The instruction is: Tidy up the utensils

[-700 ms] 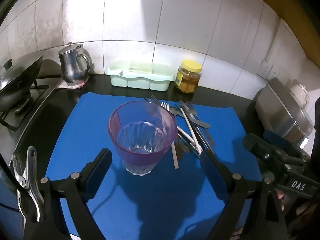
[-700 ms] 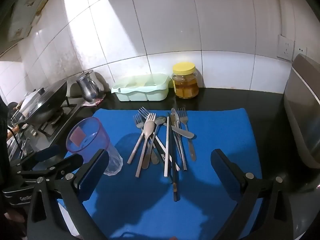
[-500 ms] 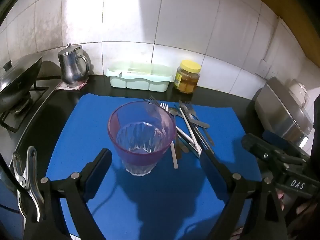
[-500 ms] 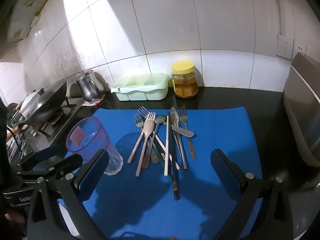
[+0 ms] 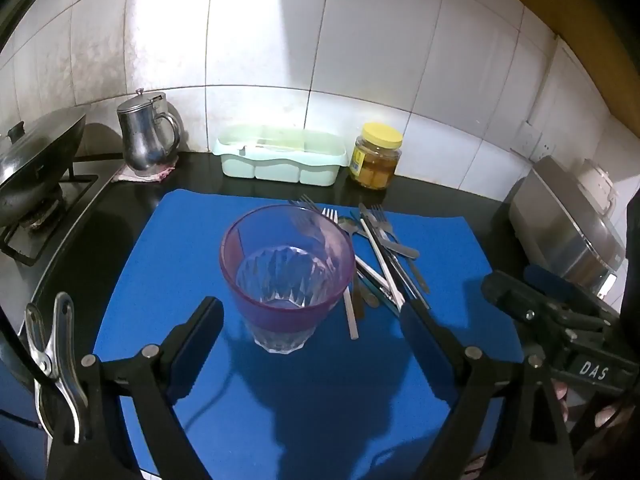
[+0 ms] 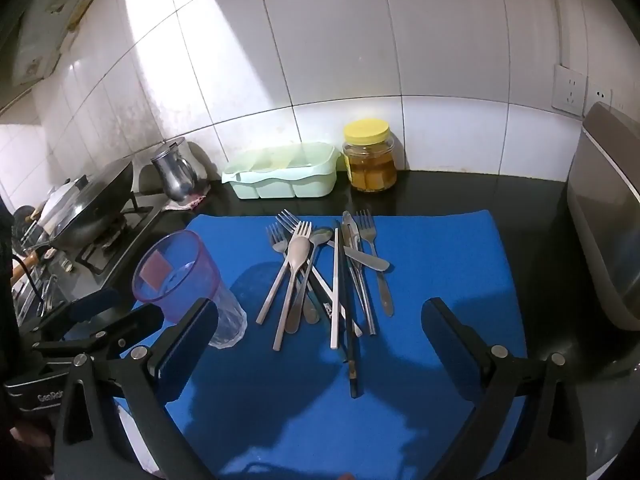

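A heap of forks, spoons, knives and chopsticks [image 6: 328,276] lies on the blue mat [image 6: 440,264]. A purple-rimmed clear glass [image 5: 286,276] stands upright on the mat's left side, also in the right wrist view as the glass [image 6: 188,284]. My left gripper [image 5: 312,328] is open, its fingers either side of the glass's base, just short of it and not touching. My right gripper [image 6: 316,332] is open above the near ends of the utensils, nothing between its pads. The utensil pile [image 5: 380,256] sits right of the glass.
A pale green divided tray [image 5: 280,156] stands against the tiled wall, beside a yellow-lidded jar [image 5: 376,156]. A steel jug [image 5: 146,136] and a wok on the stove [image 5: 36,160] are at the left. A grey appliance [image 6: 604,220] stands at the right.
The left wrist view has tilted up a little, so the glass and mat sit slightly lower in frame. The right wrist view is nearly unchanged. Both grippers stay open.
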A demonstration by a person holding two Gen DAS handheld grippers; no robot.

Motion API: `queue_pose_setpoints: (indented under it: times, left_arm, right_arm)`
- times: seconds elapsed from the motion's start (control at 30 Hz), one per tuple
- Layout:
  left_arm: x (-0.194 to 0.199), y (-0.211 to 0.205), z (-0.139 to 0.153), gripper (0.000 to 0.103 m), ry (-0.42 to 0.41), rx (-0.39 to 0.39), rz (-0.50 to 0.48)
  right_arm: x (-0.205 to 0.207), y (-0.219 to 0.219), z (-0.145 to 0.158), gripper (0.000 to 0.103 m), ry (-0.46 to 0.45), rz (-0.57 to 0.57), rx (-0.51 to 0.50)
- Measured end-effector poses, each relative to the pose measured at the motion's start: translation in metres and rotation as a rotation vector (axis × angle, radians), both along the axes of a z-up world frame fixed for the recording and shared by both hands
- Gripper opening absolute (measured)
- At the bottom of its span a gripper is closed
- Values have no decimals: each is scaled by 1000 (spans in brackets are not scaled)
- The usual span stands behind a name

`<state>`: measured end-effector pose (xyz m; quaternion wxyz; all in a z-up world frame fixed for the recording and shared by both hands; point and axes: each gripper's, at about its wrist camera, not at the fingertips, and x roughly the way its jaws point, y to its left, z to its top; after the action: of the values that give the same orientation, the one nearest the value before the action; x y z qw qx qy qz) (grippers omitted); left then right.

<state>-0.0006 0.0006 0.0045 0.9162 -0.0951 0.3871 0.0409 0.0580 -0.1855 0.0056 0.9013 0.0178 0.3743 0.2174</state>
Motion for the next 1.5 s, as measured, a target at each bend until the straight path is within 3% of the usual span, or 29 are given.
queue_pose_setpoints:
  times: [1.5]
  left_arm:
    - [-2, -4, -2, 93, -12, 15, -5]
  right_arm:
    - [-1, 1, -7, 103, 28, -4, 7]
